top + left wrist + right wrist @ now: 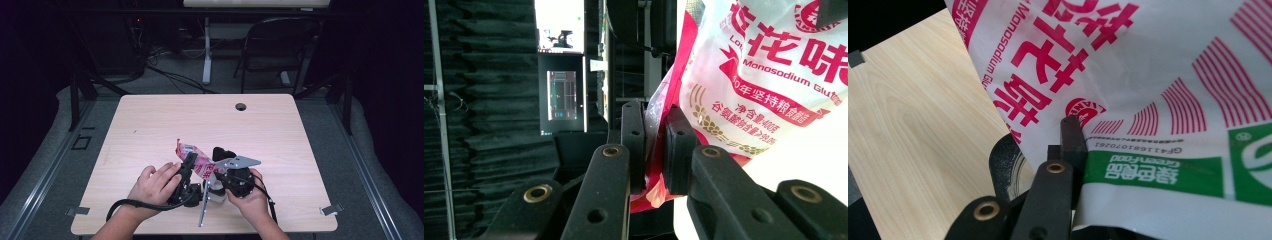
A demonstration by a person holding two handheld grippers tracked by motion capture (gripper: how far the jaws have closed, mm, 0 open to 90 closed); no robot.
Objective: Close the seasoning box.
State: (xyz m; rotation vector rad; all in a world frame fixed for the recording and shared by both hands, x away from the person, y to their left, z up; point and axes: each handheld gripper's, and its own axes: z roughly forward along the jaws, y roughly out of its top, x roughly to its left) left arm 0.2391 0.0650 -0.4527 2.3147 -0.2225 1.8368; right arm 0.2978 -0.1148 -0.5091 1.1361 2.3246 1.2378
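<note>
Seasoning bag [196, 161], white with red print: held off table [150, 125] between both grippers, near front edge. Left gripper [655, 145] jaws nearly together, pinching red edge of bag. Right gripper [1074, 150] clamped tight on bag's white-and-green part; one jaw visible, other hidden behind plastic. Left hand [155, 184] and right hand [250, 197] close together. Black tape roll [1005, 167] under bag on tabletop.

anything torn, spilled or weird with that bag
Nothing stands out. The red and white bag is held up off the table between the left tongs and the right tongs, each shut on an edge. It is creased, but no tear or spill shows.
</note>
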